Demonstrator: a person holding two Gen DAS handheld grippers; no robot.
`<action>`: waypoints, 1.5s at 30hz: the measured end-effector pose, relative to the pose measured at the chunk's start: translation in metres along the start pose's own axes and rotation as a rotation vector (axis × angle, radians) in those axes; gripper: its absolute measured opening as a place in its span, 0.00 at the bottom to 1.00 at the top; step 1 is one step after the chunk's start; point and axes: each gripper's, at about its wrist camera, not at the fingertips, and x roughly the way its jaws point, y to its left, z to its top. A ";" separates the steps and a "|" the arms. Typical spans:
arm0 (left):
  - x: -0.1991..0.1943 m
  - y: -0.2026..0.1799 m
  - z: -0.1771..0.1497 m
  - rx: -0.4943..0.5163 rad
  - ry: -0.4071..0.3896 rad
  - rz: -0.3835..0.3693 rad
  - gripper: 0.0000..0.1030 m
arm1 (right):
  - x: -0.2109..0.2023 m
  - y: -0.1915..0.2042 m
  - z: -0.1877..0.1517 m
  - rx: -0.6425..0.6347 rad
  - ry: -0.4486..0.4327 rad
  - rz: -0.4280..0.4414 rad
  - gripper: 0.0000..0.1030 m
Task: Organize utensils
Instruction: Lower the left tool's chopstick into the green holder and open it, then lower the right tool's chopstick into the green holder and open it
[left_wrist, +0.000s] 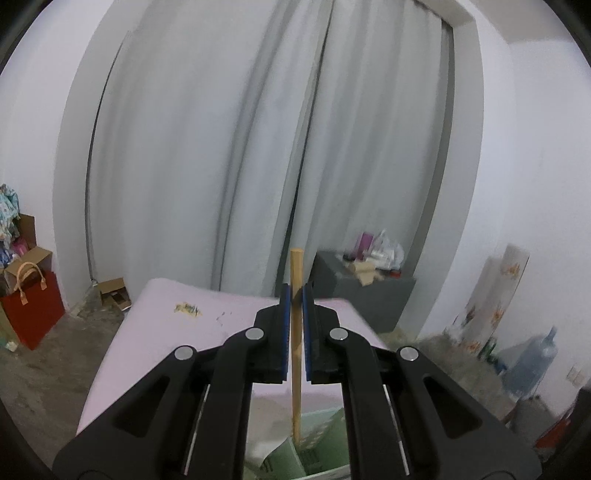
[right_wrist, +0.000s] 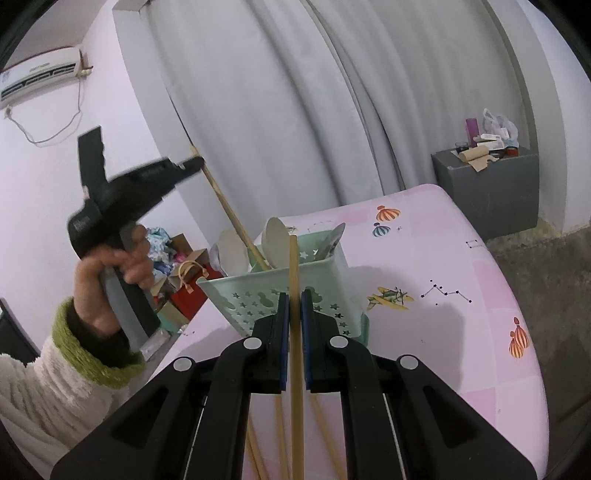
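Observation:
My left gripper is shut on a wooden chopstick that stands upright between its blue pads, its lower end reaching down to the green basket below. In the right wrist view that same left gripper is held by a hand at the left, its chopstick slanting down into the mint green basket, which holds white spoons. My right gripper is shut on another chopstick, held upright just in front of the basket. Several more chopsticks lie on the table beneath it.
The basket stands on a table with a pink patterned cloth. A grey cabinet with clutter on top stands behind the table, near white curtains. A red bag and boxes sit on the floor at the left.

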 end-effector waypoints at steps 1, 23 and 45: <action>0.003 0.000 -0.004 0.004 0.020 0.004 0.05 | 0.000 0.000 0.000 0.002 -0.002 0.000 0.06; -0.088 0.064 -0.081 -0.119 0.102 0.021 0.72 | 0.004 0.054 0.083 -0.097 -0.170 0.080 0.06; -0.114 0.131 -0.142 -0.211 0.207 0.046 0.72 | 0.124 0.093 0.157 -0.211 -0.345 -0.139 0.06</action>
